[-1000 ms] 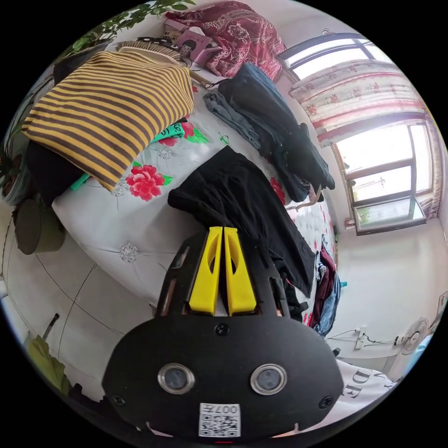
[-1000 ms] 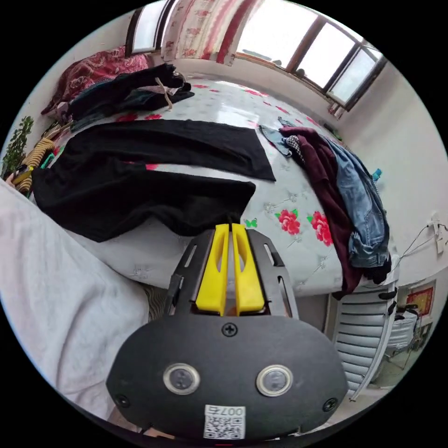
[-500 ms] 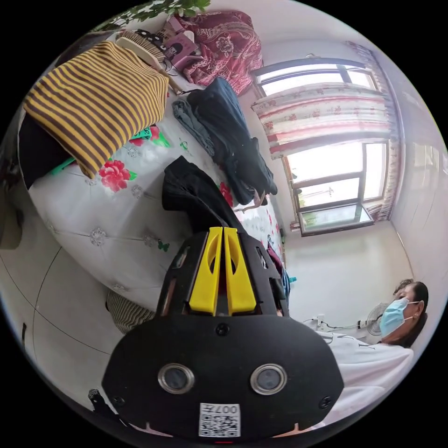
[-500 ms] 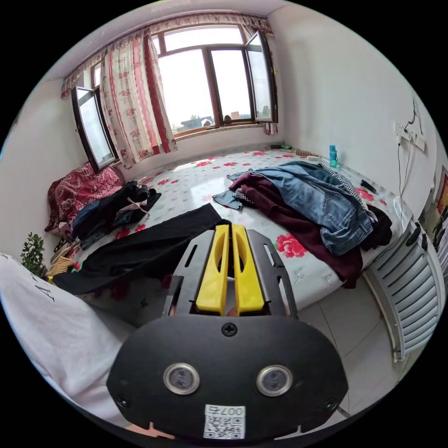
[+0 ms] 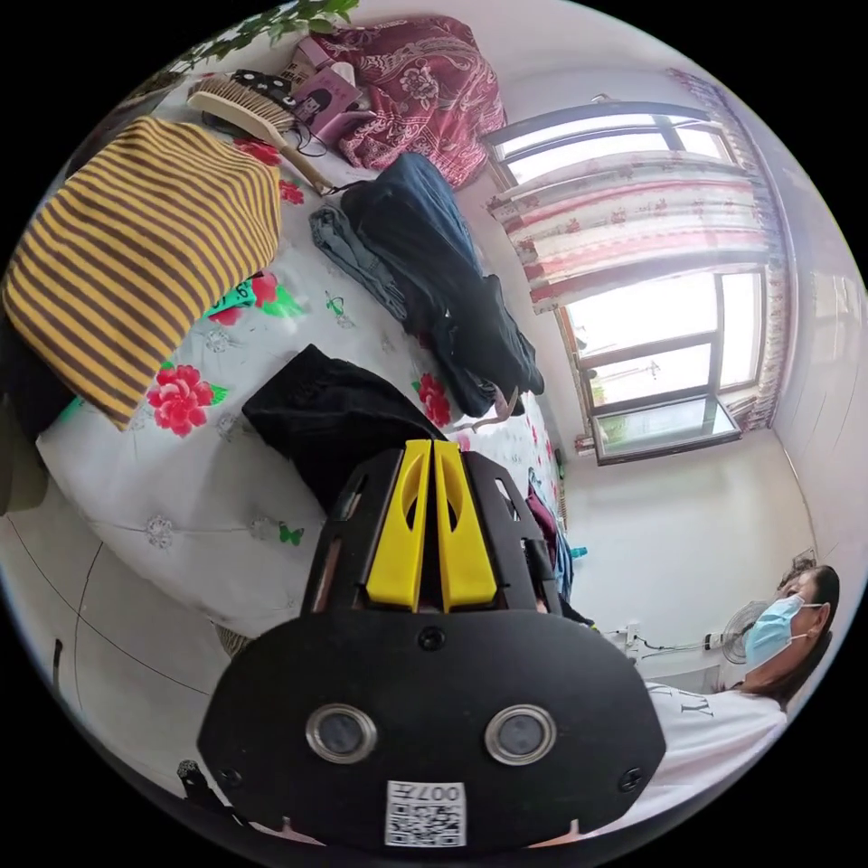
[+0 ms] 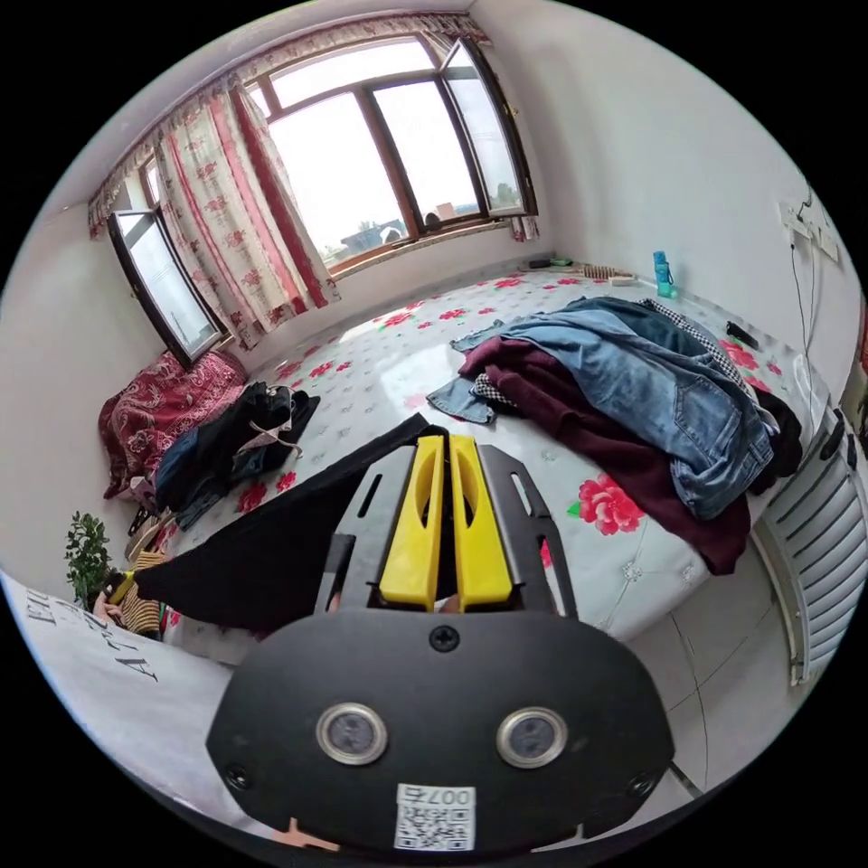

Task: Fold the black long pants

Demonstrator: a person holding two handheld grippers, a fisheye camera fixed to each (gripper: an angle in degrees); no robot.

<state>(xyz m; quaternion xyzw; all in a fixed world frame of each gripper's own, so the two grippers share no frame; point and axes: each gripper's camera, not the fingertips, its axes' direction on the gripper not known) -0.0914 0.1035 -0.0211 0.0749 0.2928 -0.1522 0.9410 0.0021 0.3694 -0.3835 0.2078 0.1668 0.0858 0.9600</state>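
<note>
Both pairs of yellow fingers are clenched on black cloth. In the left gripper view, the left gripper (image 5: 432,445) sits at the centre of the frame with its fingers (image 5: 400,524) pressed nearly together, and the black long pants (image 5: 330,418) run straight into the narrow gap between them. From there the pants spread up and to the left as a bunched dark mass on the floral bed (image 5: 185,479). A yellow-and-brown striped garment (image 5: 136,262) lies at the upper left of the frame, a heap of dark clothes (image 5: 443,289) crosses the upper middle, and a hairbrush (image 5: 249,113) lies near the top beside a red patterned bundle (image 5: 416,81). A person in a white top (image 5: 714,737) shows at the lower right edge, with a window (image 5: 669,344) at the right.

In the right gripper view, the right gripper (image 6: 445,440) likewise has its fingers (image 6: 479,533) closed with black fabric caught between them at the tips. The pants (image 6: 271,551) stretch from the fingers down to the lower left of the frame as a taut band above the bed (image 6: 398,353). A pile of denim and maroon clothes (image 6: 633,398) lies at the right, just beside the bed's edge, and a potted plant (image 6: 86,556) stands at the far left.
</note>
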